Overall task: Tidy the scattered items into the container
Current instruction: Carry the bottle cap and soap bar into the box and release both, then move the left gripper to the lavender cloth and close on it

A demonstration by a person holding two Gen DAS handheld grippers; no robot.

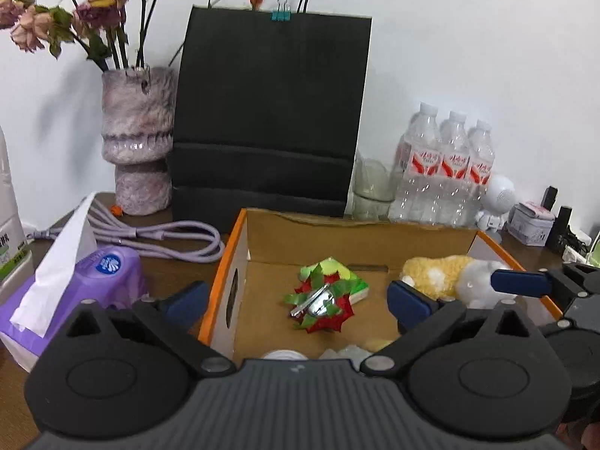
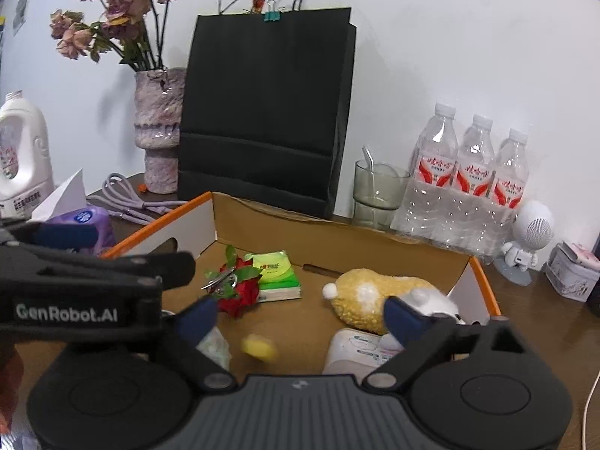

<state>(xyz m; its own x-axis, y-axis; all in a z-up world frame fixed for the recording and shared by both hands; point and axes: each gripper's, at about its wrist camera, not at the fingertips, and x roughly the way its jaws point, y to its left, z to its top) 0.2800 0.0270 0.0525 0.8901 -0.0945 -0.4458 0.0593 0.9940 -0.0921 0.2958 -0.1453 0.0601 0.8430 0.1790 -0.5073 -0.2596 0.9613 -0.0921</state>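
An open cardboard box [image 1: 240, 255] with an orange rim holds a red and green foil flower [image 1: 330, 318] with a metal clip on it. Beside it lie a green tissue pack [image 2: 277, 273] and a yellow and white plush toy [image 2: 363, 296]. A small yellow thing [image 2: 258, 348], blurred, and a white packet [image 2: 352, 348] are at the box's near end. My left gripper [image 1: 298, 300] hovers open over the box's left side, nothing between its pads. My right gripper [image 2: 302, 318] is open over the near end, also with nothing in it. Each gripper shows at the edge of the other's view.
Behind the box stand a black paper bag [image 1: 270, 112], a vase of dried roses [image 1: 138, 138], several water bottles [image 2: 468, 172] and a glass [image 2: 378, 187]. A purple tissue pack [image 1: 75, 292] and a purple cable [image 1: 161, 236] lie left of the box; a small white figure [image 2: 525, 240] and a tin [image 2: 573, 273] stand to its right.
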